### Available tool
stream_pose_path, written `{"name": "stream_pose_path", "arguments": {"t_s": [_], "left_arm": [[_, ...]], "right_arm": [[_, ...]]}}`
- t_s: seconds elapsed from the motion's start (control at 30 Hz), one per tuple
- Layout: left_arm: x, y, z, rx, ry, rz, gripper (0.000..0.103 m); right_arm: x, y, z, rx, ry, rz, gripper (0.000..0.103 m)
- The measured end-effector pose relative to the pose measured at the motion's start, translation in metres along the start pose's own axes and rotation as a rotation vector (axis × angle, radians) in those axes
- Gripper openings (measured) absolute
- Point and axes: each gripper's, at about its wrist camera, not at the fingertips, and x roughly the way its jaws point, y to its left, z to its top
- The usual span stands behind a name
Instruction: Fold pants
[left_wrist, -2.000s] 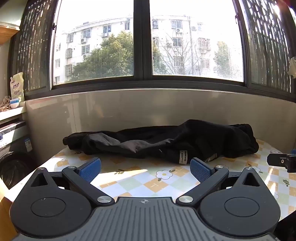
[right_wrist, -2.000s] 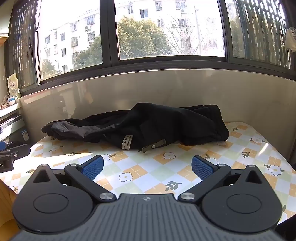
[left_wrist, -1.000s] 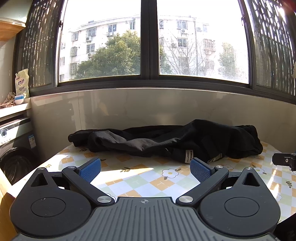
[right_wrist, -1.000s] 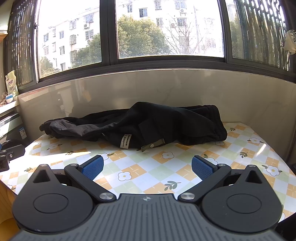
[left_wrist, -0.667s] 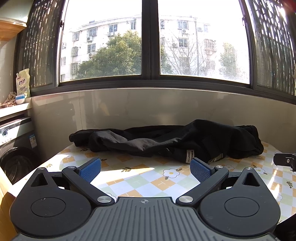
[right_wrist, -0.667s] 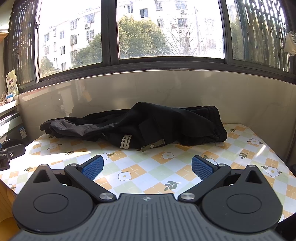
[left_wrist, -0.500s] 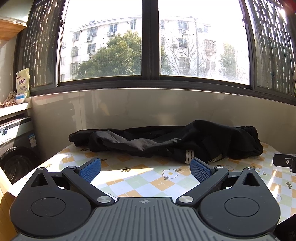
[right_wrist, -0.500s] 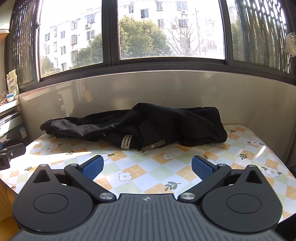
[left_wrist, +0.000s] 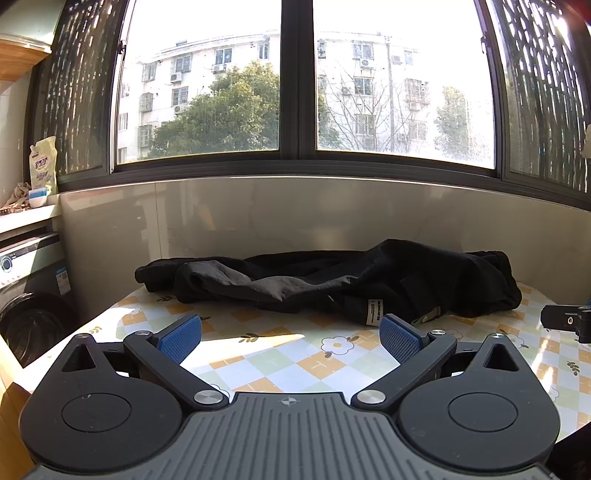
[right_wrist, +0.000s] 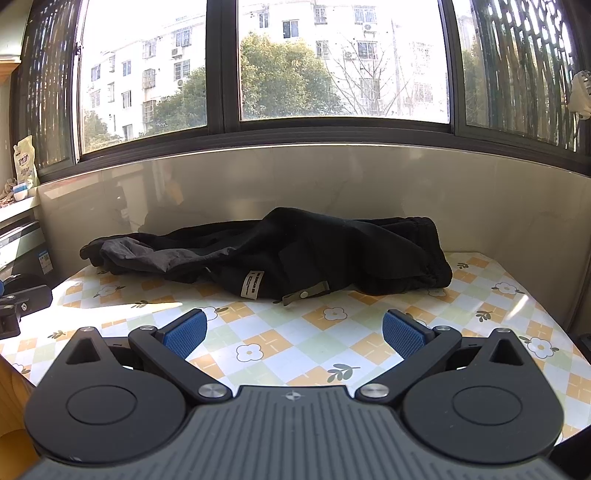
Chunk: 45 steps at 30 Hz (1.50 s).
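The bench (right_wrist: 491, 295), spread with a checked flower-print cloth, runs up to a pale wall under the window, and my black pants (right_wrist: 295, 254) lie in a rumpled heap along its far side, close against that wall, waistband bunched toward my right and the legs trailing off to my left. Nothing is folded yet, so I judge the step in hand is the first reach: get hold of the garment and spread it flat before any fold. My left tool (left_wrist: 290, 336) hovers over the near bench with its jaws spread wide, holding nothing; my right tool (right_wrist: 291, 334) does the same, well short of the cloth. To do this well, I think I should take the waistband with the right and a leg hem with the left, pinching one layer's edge, not the whole heap. A white label (right_wrist: 251, 284) and a snap tab (right_wrist: 306, 293) mark the near edge.
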Motion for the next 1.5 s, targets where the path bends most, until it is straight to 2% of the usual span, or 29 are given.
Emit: {"name": "stream_pose_path", "arguments": {"t_s": [0.87,1.07,1.2,1.37,1.5], "left_arm": [[0.002,0.000,0.001,-0.004,0.000,-0.002,0.103],[0.008,0.002,0.003,-0.019,0.020,0.000,0.103],[0.017,0.008,0.012,0.001,0.022,-0.005,0.103],[0.042,0.029,0.040,-0.002,0.019,-0.015,0.103],[0.074,0.043,0.063,-0.026,0.040,0.015,0.103]], "right_arm": [[-0.003,-0.002,0.001,-0.001,-0.007,-0.005,0.103],[0.001,-0.008,0.003,0.013,-0.010,0.034,0.103],[0.011,-0.021,0.021,-0.015,-0.029,0.070,0.103],[0.024,-0.045,0.058,-0.087,-0.101,-0.015,0.103],[0.044,-0.064,0.083,-0.099,-0.144,-0.031,0.103]]}}
